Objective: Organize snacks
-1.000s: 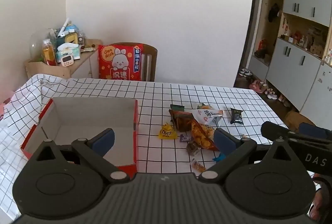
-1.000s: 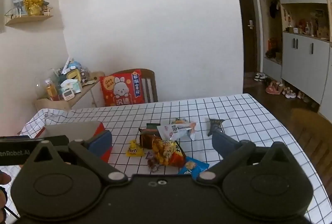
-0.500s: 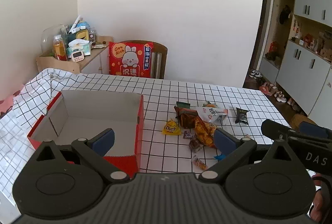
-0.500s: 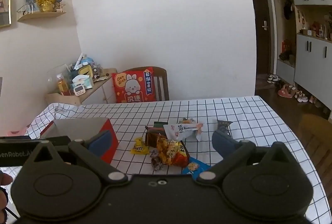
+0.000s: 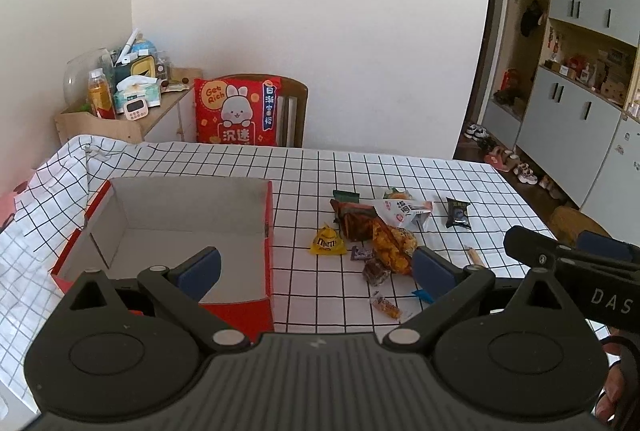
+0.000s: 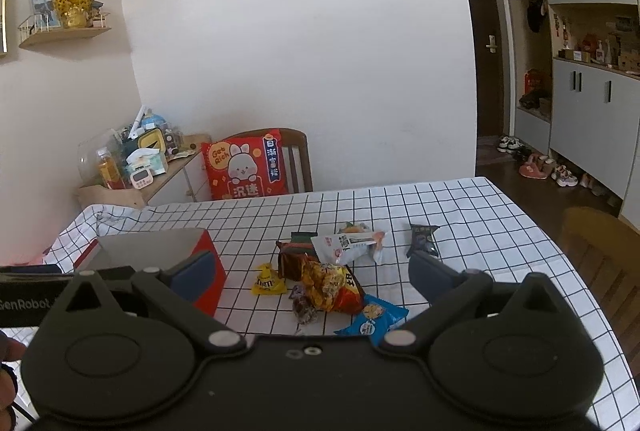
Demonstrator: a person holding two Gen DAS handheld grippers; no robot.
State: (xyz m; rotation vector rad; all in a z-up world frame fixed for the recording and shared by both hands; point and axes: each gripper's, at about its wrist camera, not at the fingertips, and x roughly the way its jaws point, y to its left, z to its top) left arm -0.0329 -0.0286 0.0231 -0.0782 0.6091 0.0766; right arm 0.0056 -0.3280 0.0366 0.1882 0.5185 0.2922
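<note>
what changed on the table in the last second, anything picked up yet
Nothing picked up. Both views have shifted a little, so both hand-held grippers moved slightly: left, right. Both stay open and empty. The red box and the snack pile lie where they were on the tablecloth.

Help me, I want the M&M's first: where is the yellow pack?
On the checked tablecloth, the yellow M&M's pack lies between the red box and the snack pile.

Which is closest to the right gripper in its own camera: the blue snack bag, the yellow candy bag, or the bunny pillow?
1. Blue snack bag, just ahead of the right gripper.
2. Yellow candy bag, farther up the table, left.
3. Bunny pillow, on the chair behind the table.
</note>
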